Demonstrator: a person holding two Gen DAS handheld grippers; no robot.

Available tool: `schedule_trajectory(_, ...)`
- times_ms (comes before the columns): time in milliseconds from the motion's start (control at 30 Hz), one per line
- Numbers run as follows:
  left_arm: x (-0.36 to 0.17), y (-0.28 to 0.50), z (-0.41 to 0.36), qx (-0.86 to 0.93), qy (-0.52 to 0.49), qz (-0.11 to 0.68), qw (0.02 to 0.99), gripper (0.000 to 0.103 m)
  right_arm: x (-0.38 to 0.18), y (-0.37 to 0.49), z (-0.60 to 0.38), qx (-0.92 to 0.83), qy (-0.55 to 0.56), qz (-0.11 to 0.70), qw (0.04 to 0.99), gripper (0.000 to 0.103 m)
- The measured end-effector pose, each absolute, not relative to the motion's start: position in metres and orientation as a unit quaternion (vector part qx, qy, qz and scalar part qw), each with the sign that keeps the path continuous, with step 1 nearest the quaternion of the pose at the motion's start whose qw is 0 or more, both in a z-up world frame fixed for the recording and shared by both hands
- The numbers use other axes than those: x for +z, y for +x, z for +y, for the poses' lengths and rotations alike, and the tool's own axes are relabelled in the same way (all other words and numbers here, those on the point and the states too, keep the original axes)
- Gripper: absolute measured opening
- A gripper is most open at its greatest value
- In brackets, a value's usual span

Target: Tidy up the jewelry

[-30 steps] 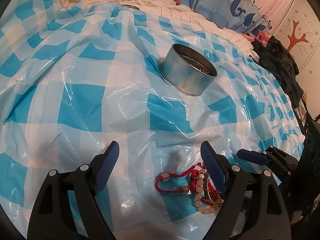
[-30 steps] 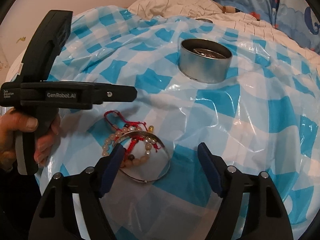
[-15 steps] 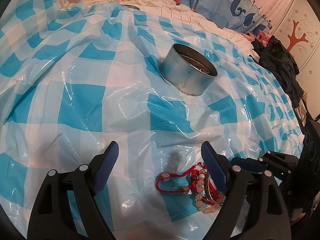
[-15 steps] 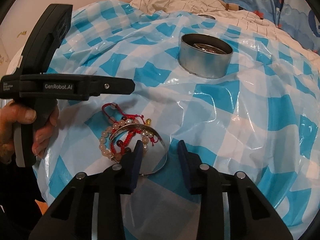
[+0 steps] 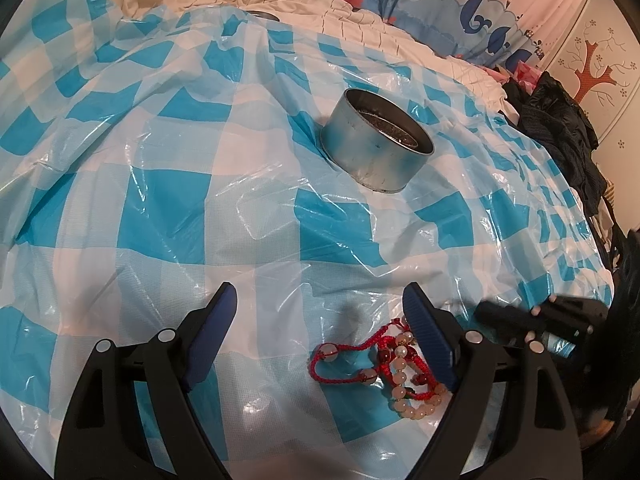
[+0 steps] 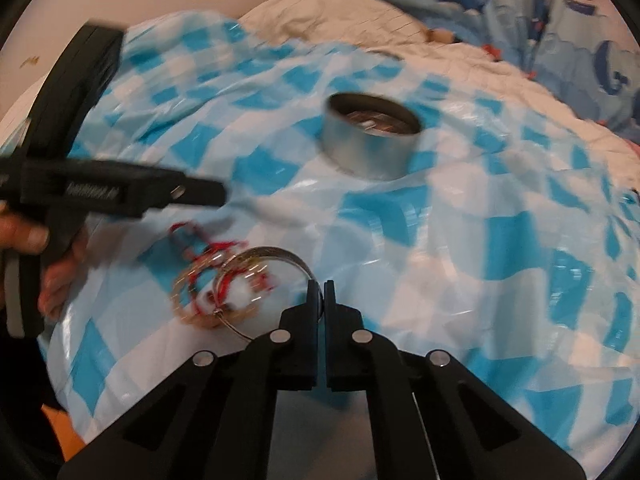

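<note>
The left gripper [image 5: 316, 332] hung spread wide, empty; the beads [image 5: 404, 372] lay by its right finger, the tin [image 5: 376, 148] well ahead. The right gripper [image 6: 319, 296] had just closed, pinching the bangle [image 6: 276, 256], whose hoop reached left; the tin [image 6: 372, 144] stood ahead.

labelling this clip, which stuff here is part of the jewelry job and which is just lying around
Job: bangle pinched in the right gripper; beaded bracelets; tin; left gripper, open.

Lying about: checked sheet; dark clothes; bedding.
</note>
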State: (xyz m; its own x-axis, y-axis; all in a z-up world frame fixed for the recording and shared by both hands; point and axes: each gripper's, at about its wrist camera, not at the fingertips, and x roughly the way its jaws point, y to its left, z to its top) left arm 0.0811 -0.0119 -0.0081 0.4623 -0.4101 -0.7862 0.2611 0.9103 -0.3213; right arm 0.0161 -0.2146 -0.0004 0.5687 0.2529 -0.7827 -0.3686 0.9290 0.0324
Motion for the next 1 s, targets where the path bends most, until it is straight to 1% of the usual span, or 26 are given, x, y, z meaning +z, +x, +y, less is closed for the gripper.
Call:
schedule_trajectory(233, -0.005, 0.08, -0.008, -0.199, -0.08, 0.477, 0.852, 0.081, -0.003, 0.027, -0.23, 0.132, -0.058, 0.437, 0.888, 0.003)
schedule_trajectory(400, 0.006, 0.068, -0.012, -0.263, -0.055, 0.459, 0.847, 0.081, -0.009, 0.029, -0.234, 0.123, -0.055, 0.45, 0.883, 0.004)
schedule_trajectory(433, 0.007, 0.065, -0.014, -0.275, -0.049, 0.455, 0.846, 0.081, -0.01, 0.029, -0.234, 0.123, -0.055, 0.451, 0.882, 0.005)
schedule_trajectory(467, 0.009, 0.059, -0.019, -0.297, -0.038, 0.45, 0.841, 0.081, -0.01, 0.029, -0.234, 0.122, -0.055, 0.452, 0.882, 0.011)
schedule_trajectory(500, 0.01, 0.054, -0.025, -0.313, -0.027, 0.446, 0.838, 0.081, -0.01, 0.029, -0.234, 0.12, -0.056, 0.452, 0.882, 0.021)
schedule_trajectory(533, 0.011, 0.048, -0.029, -0.329, -0.014, 0.441, 0.835, 0.081, -0.011, 0.029, -0.234, 0.12, -0.055, 0.452, 0.882, 0.025)
schedule_trajectory(667, 0.013, 0.021, -0.053, -0.368, 0.058, 0.411, 0.832, 0.081, -0.013, 0.029, -0.233, 0.12, -0.054, 0.454, 0.881, 0.025)
schedule_trajectory(733, 0.009, 0.017, -0.059, -0.368, 0.073, 0.411, 0.831, 0.08, -0.013, 0.029, -0.233, 0.12, -0.055, 0.455, 0.881, 0.025)
schedule_trajectory(767, 0.007, 0.018, -0.06, -0.364, 0.072, 0.415, 0.831, 0.079, -0.013, 0.028, -0.233, 0.12, -0.055, 0.455, 0.881, 0.025)
schedule_trajectory(867, 0.001, 0.023, -0.06, -0.349, 0.069, 0.429, 0.83, 0.069, -0.014, 0.029, -0.233, 0.119, -0.055, 0.456, 0.88, 0.026)
schedule_trajectory(900, -0.001, 0.025, -0.059, -0.344, 0.067, 0.433, 0.831, 0.063, -0.014, 0.029, -0.233, 0.12, -0.055, 0.456, 0.88, 0.026)
schedule_trajectory(967, -0.003, 0.029, -0.055, -0.331, 0.061, 0.44, 0.832, 0.058, -0.015, 0.029, -0.233, 0.119, -0.056, 0.456, 0.88, 0.027)
schedule_trajectory(1000, -0.004, 0.03, -0.054, -0.328, 0.062, 0.439, 0.834, 0.053, -0.015, 0.029, -0.233, 0.12, -0.056, 0.456, 0.88, 0.028)
